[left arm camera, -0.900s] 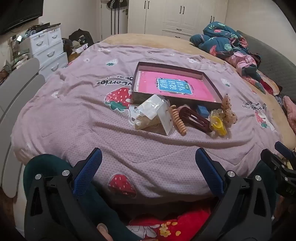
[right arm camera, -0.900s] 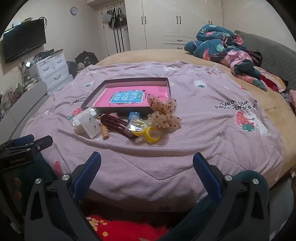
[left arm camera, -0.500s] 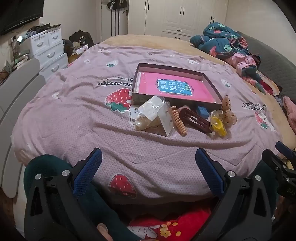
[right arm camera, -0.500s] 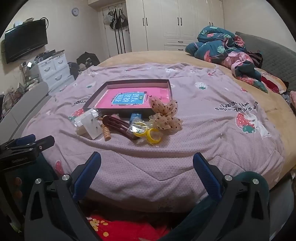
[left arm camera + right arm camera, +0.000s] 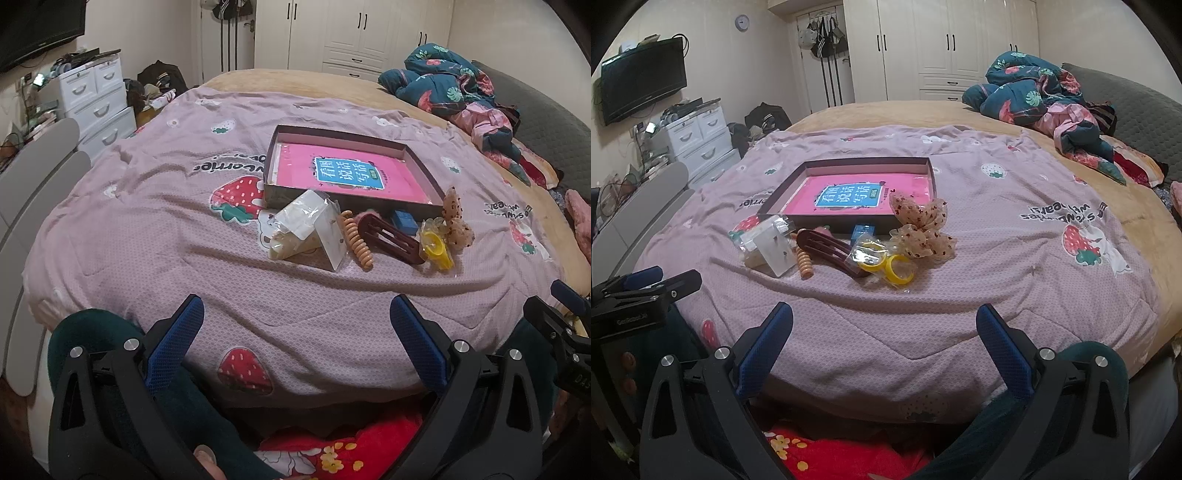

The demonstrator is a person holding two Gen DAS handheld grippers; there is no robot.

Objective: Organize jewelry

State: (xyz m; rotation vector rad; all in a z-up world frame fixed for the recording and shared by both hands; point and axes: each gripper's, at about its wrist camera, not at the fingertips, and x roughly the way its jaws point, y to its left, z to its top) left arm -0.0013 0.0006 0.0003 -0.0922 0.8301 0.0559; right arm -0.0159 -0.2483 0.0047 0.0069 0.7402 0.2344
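Note:
A shallow dark box (image 5: 291, 201) (image 5: 925, 159) with a pink book inside lies on the bed. In front of it lie a white earring card in plastic (image 5: 325, 236) (image 5: 775, 251), an orange spiral hair tie (image 5: 358, 240) (image 5: 805, 264), a maroon hair clip (image 5: 388, 232) (image 5: 827, 249), a small blue box (image 5: 404, 220) (image 5: 862, 230), yellow rings in a bag (image 5: 437, 251) (image 5: 897, 271) and a dotted bow (image 5: 456, 221) (image 5: 919, 225). My left gripper (image 5: 295, 314) and right gripper (image 5: 884, 321) are both open and empty, hovering at the near bed edge, well short of the items.
The pink strawberry quilt (image 5: 147, 236) covers the bed. Bundled clothes (image 5: 1034, 92) lie at the far right. White drawers (image 5: 96, 99) stand at the left. The other gripper shows at each view's side (image 5: 561, 332) (image 5: 639, 299).
Both grippers have risen and moved slightly forward, so the items sit lower and nearer in view. Nothing on the bed has moved.

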